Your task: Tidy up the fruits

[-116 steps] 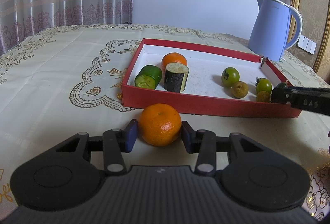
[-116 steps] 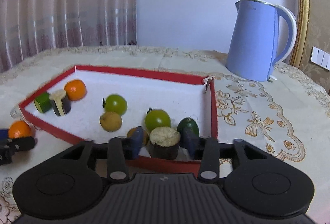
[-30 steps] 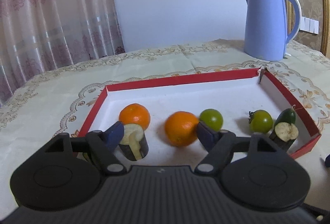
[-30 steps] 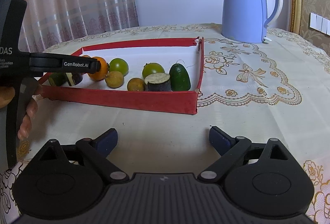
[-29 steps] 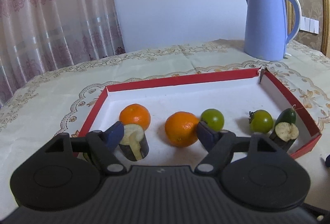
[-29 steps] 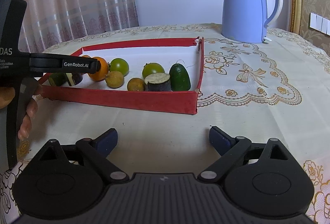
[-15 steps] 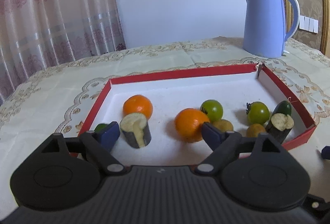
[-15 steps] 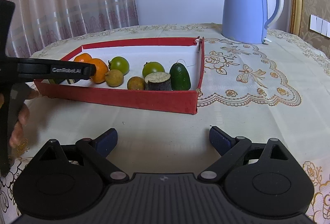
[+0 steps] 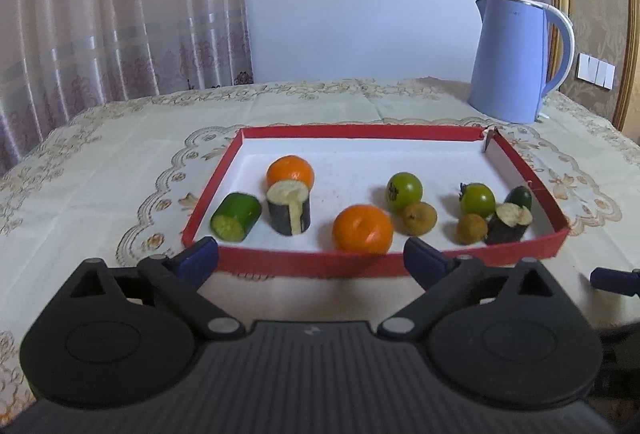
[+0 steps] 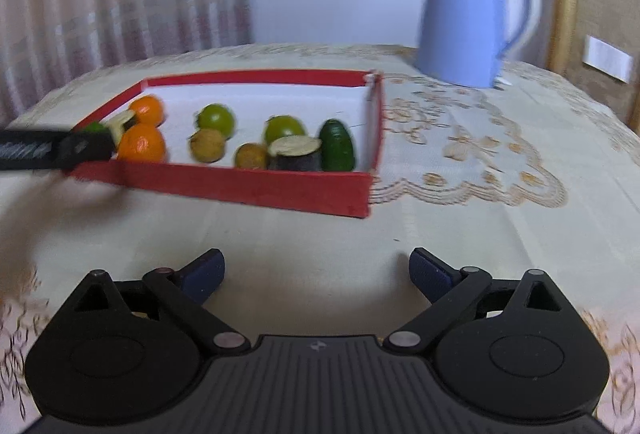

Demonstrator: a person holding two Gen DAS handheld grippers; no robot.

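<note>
A red tray (image 9: pixel 320 263) holds all the produce: two oranges (image 9: pixel 362 228) (image 9: pixel 290 172), a cucumber piece (image 9: pixel 236 216), two cut eggplant pieces (image 9: pixel 289 208) (image 9: pixel 509 222), two green tomatoes (image 9: pixel 405 191), small brown fruits (image 9: pixel 419 218) and an avocado (image 9: pixel 518 196). My left gripper (image 9: pixel 311 263) is open and empty just in front of the tray's near wall. My right gripper (image 10: pixel 317 274) is open and empty over the tablecloth, short of the tray (image 10: pixel 256 186). The left gripper's body (image 10: pixel 56 149) shows at the left edge of the right wrist view.
A blue electric kettle (image 9: pixel 516 60) stands behind the tray at the back right. A lace tablecloth (image 10: pixel 480 202) covers the table. Curtains hang at the back left.
My left gripper has let go of the orange, which now lies in the tray, and has pulled back to the near side of the tray. The right gripper shifted slightly.
</note>
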